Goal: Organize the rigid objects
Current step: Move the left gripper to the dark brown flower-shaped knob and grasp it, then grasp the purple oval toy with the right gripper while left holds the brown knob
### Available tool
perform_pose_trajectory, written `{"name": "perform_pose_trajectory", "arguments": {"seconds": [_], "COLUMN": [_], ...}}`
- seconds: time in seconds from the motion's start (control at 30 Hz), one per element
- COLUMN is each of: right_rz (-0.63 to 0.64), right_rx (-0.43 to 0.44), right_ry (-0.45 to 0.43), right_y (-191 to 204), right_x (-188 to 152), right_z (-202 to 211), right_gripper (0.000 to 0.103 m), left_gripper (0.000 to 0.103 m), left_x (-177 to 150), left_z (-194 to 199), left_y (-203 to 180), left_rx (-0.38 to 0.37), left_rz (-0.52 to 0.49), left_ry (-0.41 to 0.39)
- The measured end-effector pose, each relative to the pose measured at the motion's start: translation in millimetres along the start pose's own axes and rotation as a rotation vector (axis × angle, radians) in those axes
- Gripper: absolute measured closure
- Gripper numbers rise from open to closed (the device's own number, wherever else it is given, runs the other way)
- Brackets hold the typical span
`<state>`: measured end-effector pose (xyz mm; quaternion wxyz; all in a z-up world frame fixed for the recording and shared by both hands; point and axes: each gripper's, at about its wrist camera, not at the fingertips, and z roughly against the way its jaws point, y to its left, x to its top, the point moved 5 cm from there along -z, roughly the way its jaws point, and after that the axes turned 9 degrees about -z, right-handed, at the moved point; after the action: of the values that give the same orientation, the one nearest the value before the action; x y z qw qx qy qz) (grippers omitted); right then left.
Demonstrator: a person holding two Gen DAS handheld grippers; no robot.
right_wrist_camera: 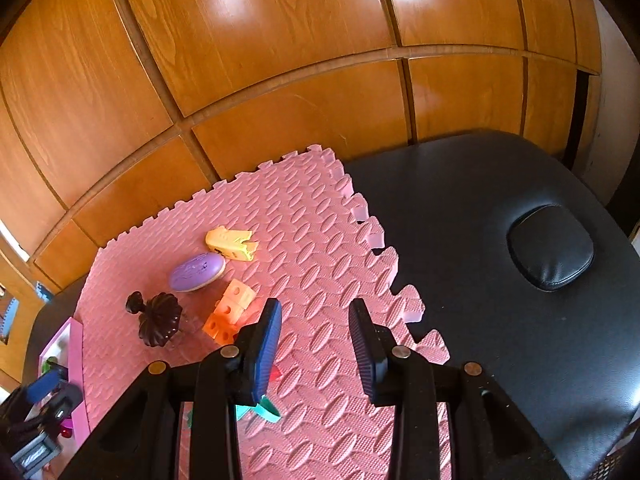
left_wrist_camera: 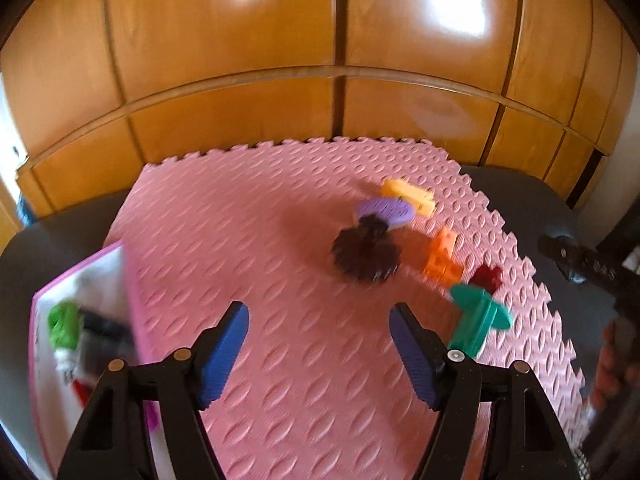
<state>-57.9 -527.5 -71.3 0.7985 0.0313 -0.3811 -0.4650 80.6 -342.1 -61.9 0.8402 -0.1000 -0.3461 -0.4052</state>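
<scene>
Mat: we find a pink foam puzzle mat [right_wrist_camera: 320,240] on a black padded table [right_wrist_camera: 500,240].
Objects: a yellow plastic block [right_wrist_camera: 230,243], a purple oval disc [right_wrist_camera: 196,272], a dark brown ridged knob [right_wrist_camera: 158,318], an orange holed block [right_wrist_camera: 228,314] and a teal plastic peg [left_wrist_camera: 478,316] lie loose on the mat.
Box: a pink-rimmed box [left_wrist_camera: 80,276] at the mat's left edge holds small pieces.
Left gripper [left_wrist_camera: 320,344]: we see its pads spread, nothing between.
Right gripper [right_wrist_camera: 316,344]: we note a narrower gap, empty, pads apart.

We see a pink mat [right_wrist_camera: 320,264] embossed with ovals — on it a purple oval [right_wrist_camera: 196,272], yellow piece [right_wrist_camera: 230,243], orange blocks [right_wrist_camera: 228,314] — blue ribbed pads [right_wrist_camera: 266,350].
</scene>
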Motion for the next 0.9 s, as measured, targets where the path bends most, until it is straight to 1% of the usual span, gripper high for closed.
{"name": "perform_pose_trajectory", "arguments": {"seconds": [0.17,0.27,0.3,0.37,0.4,0.43,0.47,0.5,0.53,0.63,0.73,0.9], "right_rz": [-0.007,-0.004,-0.007,-0.013,-0.015,-0.015,-0.014,-0.011,-0.011,-0.009,-0.003,0.011], "right_rx": [0.021,0.025,0.029,0.032,0.034,0.034,0.032,0.028,0.026,0.024,0.018,0.005], "right_ry": [0.029,0.041,0.045,0.052,0.058,0.061,0.064,0.068,0.070,0.072,0.074,0.076], "right_y": [3,4,4,4,4,4,4,4,4,3,3,3], "right_x": [-2,-2,-2,-2,-2,-2,-3,-3,-4,-5,-6,-8], "right_z": [-4,-6,-7,-8,-10,-10,-12,-13,-14,-15,-16,-18], "right_gripper": [0.067,0.067,0.067,0.067,0.067,0.067,0.067,0.067,0.067,0.067,0.067,0.067], "left_gripper": [0.031,0.031,0.034,0.046,0.048,0.059,0.072,0.077,0.079,0.079,0.080,0.080], "left_x": [25,37,40,46,49,50,51,53,54,48,35,8], "left_z": [-34,-55,-62,-76,-84,-89,-95,-96,-95,-89,-76,-42], "left_y": [-16,-20,-20,-20,-21,-22,-23,-24,-24,-23,-17,-12], "left_rx": [-0.007,0.012,0.017,0.008,-0.002,-0.011,-0.031,-0.075,-0.076,-0.104,-0.109,-0.125], "left_rz": [-0.045,-0.060,-0.059,-0.050,-0.048,-0.046,-0.042,-0.030,-0.025,-0.010,0.004,0.001], "left_ry": [-0.005,-0.004,0.004,0.024,0.034,0.041,0.051,0.038,0.031,0.029,0.032,0.013]}}
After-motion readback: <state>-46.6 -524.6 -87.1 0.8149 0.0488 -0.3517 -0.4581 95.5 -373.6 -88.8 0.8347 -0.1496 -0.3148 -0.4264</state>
